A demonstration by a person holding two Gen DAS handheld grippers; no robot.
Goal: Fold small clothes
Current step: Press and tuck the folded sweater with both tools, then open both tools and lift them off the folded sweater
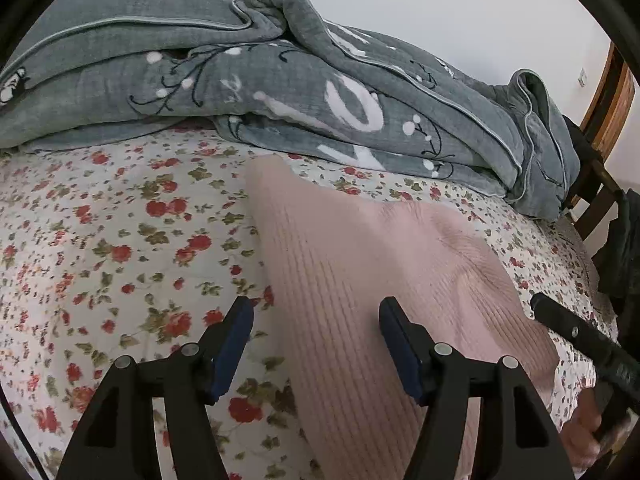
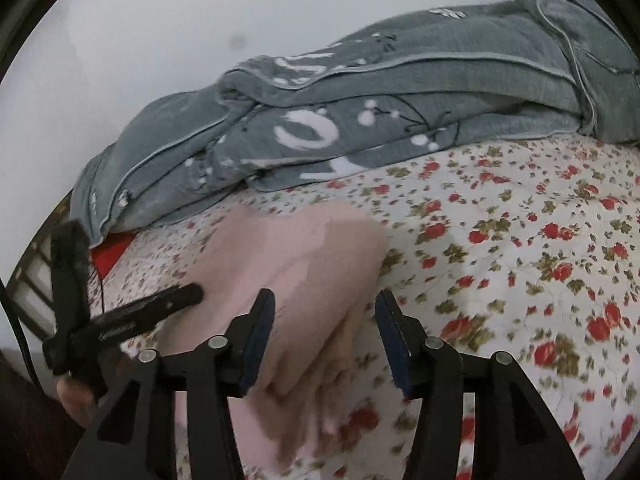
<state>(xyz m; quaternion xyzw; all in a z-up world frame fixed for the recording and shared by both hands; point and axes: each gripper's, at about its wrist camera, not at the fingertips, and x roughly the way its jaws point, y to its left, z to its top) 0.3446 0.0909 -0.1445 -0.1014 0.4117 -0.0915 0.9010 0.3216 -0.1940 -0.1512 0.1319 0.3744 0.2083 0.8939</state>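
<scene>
Looking at it, the pink ribbed garment lay on the floral bed, its length running away from you. Your left tongs straddled its edge and your right tongs hung over its blurry, probably bunched end, both open, gripping nothing.

Pink garment: soft ribbed knit, matt. Floral bedsheet: printed cloth. Grey quilt: crinkled textured fabric with smooth piping. Chair: glossy varnished wood.

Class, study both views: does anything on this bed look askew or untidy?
Yes. The pink ribbed knit garment lies askew on the floral bedsheet, rumpled rather than flat. Behind it, the grey printed quilt is bunched in a heap.
</scene>
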